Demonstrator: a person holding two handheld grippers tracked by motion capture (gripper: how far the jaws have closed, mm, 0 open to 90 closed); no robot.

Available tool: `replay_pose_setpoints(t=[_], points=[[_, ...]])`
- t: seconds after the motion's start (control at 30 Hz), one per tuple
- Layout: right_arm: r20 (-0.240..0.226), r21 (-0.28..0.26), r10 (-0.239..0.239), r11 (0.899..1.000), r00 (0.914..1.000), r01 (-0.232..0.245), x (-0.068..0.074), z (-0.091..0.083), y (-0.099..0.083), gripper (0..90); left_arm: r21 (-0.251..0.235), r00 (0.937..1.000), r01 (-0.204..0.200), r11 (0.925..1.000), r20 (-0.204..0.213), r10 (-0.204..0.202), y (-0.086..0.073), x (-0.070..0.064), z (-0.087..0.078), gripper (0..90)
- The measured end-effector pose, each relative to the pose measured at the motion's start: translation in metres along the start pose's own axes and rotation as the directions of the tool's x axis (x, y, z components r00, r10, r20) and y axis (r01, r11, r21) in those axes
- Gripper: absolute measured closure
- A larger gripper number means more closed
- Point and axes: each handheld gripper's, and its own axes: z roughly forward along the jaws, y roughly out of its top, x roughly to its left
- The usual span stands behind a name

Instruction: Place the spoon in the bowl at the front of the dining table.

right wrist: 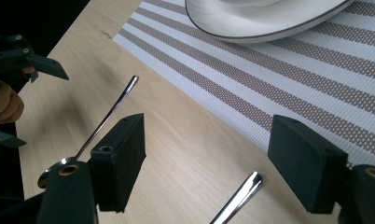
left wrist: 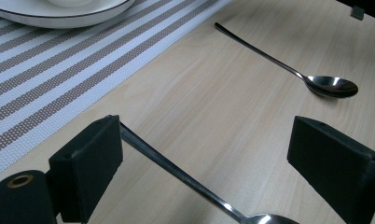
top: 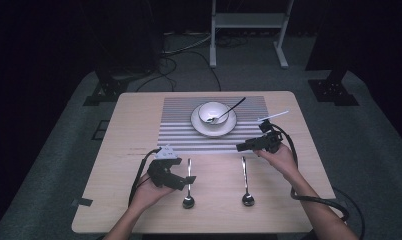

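Between my open left tongs (left wrist: 202, 158) lies the near polished steel spoon (left wrist: 176, 171), handle running toward the striped mat; my right tongs (right wrist: 206, 163), also open, straddle the other steel spoon's (right wrist: 237, 198) handle tip on the counter.

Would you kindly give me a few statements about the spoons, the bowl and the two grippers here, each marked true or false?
1. Two spoons lie on the bare wood near the person, the left spoon and the right spoon. True.
2. The left gripper is shut on a spoon. False: its jaws stand open, with the left spoon's handle running between them.
3. The bowl sits on a plate on the striped mat. True.
4. The bowl is empty. False: a dark-handled spoon rests in it.
5. The right gripper is open above the right spoon's handle tip. True.
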Motion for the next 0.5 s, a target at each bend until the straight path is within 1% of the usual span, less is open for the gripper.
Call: replay_pose_setpoints(t=[0.07, 0.17, 0.37, 0.5], points=[[-0.001, -0.003, 0.0, 1.0, 1.0, 0.0, 0.001, -0.001, -0.003, 25.4, 0.0, 1.0, 0.001, 1.0, 0.0, -0.001, 0.0, 0.0, 0.0, 8.7], [-0.016, -0.021, 0.002, 1.0, 0.9999, -0.002, 0.003, -0.003, -0.007, 25.3, -0.002, 1.0, 0.006, 1.0, -0.006, -0.006, 0.0, 0.001, -0.001, 8.5], [-0.027, -0.028, 0.007, 1.0, 0.9996, -0.008, 0.004, -0.005, -0.019, 24.3, -0.008, 0.9999, 0.007, 0.9999, -0.012, -0.007, 0.0, 0.002, -0.002, 7.9], [-0.026, -0.028, 0.009, 1.0, 0.9996, -0.01, 0.005, -0.006, -0.026, 24.2, -0.009, 0.9999, 0.008, 0.9999, -0.014, -0.008, 0.0, 0.003, -0.002, 7.9]])
